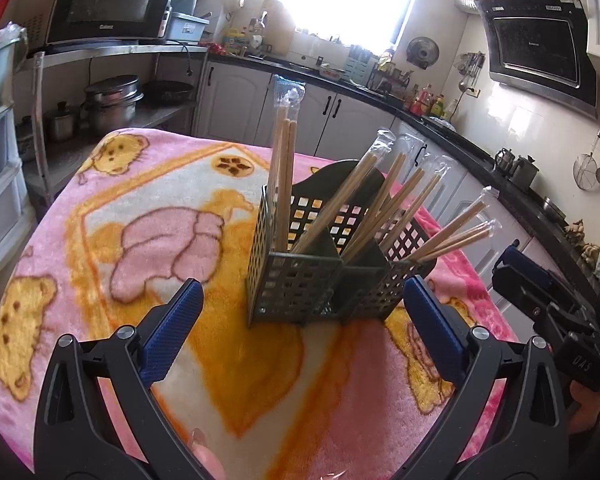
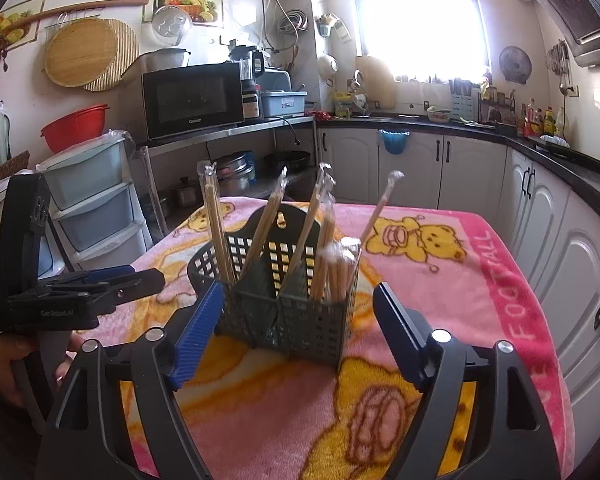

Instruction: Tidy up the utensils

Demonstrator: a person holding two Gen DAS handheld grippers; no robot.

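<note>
We find all plastic-wrapped wooden chopsticks point(image 1: 332, 208) standing in the dark perforated plastic caddy point(image 1: 300, 288); left gripper point(image 1: 304, 330) and right gripper point(image 2: 296, 330) gape empty; task looks nearly complete.

Fuzzy cloth blanket point(image 1: 204, 240), matt perforated plastic caddy point(image 1: 296, 292), wooden chopsticks point(image 1: 284, 184) in glossy clear sleeves, ribbed blue pads point(image 1: 172, 332)

Sunlit kitchen window point(image 2: 420, 28), white cabinets point(image 2: 472, 168), black microwave point(image 2: 192, 98).

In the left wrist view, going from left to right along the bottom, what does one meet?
Left claw's left blue finger → dark utensil basket → its right blue finger → right claw.
</note>
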